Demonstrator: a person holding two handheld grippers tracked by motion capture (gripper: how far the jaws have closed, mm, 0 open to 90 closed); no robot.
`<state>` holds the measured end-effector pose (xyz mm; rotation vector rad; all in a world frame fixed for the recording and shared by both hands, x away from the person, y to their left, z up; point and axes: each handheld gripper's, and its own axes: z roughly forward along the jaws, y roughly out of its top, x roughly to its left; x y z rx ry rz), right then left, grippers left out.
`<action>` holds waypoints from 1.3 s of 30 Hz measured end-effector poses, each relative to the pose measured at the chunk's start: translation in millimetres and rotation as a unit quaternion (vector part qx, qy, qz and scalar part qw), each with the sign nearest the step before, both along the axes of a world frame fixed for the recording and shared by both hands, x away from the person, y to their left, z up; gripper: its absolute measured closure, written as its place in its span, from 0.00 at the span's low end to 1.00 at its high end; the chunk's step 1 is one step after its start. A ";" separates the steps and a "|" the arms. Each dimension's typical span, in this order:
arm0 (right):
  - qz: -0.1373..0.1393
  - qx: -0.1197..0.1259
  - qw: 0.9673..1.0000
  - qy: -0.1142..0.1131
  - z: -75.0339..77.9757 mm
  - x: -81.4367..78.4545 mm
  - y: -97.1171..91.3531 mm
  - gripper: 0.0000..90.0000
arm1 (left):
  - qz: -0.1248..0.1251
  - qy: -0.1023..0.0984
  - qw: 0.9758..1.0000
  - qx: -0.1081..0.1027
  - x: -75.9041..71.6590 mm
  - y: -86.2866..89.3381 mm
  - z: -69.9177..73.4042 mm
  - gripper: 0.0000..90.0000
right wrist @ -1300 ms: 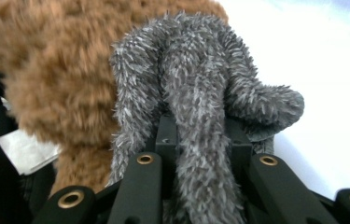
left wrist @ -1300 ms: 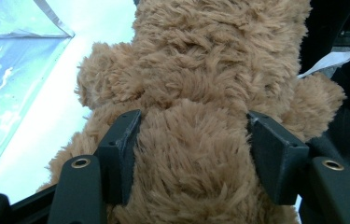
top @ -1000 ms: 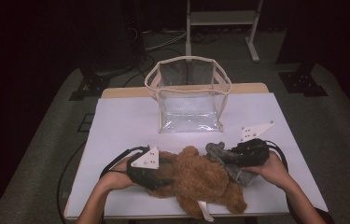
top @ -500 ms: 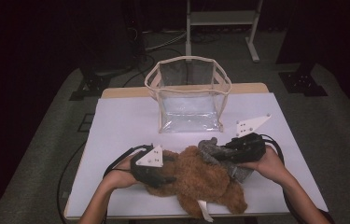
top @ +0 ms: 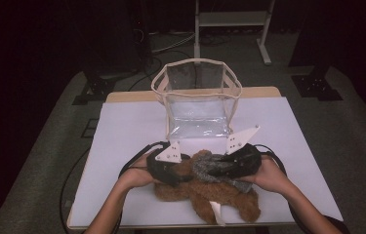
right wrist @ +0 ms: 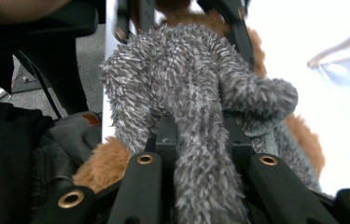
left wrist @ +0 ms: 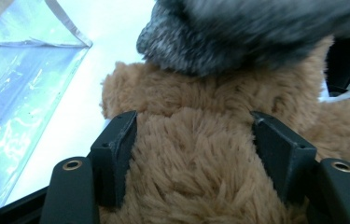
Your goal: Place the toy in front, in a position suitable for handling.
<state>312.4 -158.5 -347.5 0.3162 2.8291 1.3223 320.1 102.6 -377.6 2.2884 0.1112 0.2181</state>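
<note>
— Start at the left. What has the left gripper (top: pixel 183 171) got?

— It lies at the near middle of the table (top: pixel 122 126), jaws pointing right into the brown plush bear (top: pixel 229 200). From its own camera the two black jaws stand about half apart with the bear's (left wrist: pixel 191 154) fur bulging between them, and they have just been opening. The pads sit against the fur on both sides, but I can't tell for sure whether they press or only brush it; I'd call it a loosening hold.

— And the bear itself?

— Lying on the white table top near the front edge, just in front of the person, between the two hands. A white tag (top: pixel 216 212) sticks out from its near side.

— What's the grey thing on top of it?

— A grey furry toy (top: pixel 209 168), lying across the bear's upper part. In the left gripper view it (left wrist: pixel 256 32) hangs over the brown fur, right against it.

— The right gripper (top: pixel 214 168)?

— It comes in from the right with its jaws pointing left, clamped tight on the grey toy. Its own view shows a narrow stalk of the grey fur (right wrist: pixel 200 140) squeezed between the two jaws, which are nearly together.

— Anything farther back?

— A clear plastic bag (top: pixel 197 105) with a cream rim stands open at the far middle of the table, just beyond both grippers and apart from the toys.
</note>
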 end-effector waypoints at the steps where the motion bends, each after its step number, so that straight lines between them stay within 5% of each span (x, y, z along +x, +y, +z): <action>1: -0.002 0.001 1.000 0.001 -2.0 1.2 -1.4 0.81 | -0.002 0.000 1.000 -0.005 -0.7 1.8 1.6 0.38; 10: -0.019 0.010 1.000 0.008 -10.8 10.9 -17.2 0.82 | 0.014 -0.014 0.999 -0.029 -9.2 35.2 16.4 0.33; 19: -0.025 0.011 1.000 0.014 -12.3 17.2 -22.0 0.82 | 0.026 0.013 0.999 -0.034 -12.7 61.4 -3.5 0.29; 27: -0.034 -0.006 0.999 0.013 -6.7 23.3 -28.9 0.82 | 0.020 0.027 0.997 -0.066 -11.3 44.7 -11.7 0.40; 39: -0.032 -0.007 0.999 -0.006 8.1 14.6 -23.6 0.83 | 0.003 0.008 0.999 -0.051 -5.2 -7.9 -10.0 0.40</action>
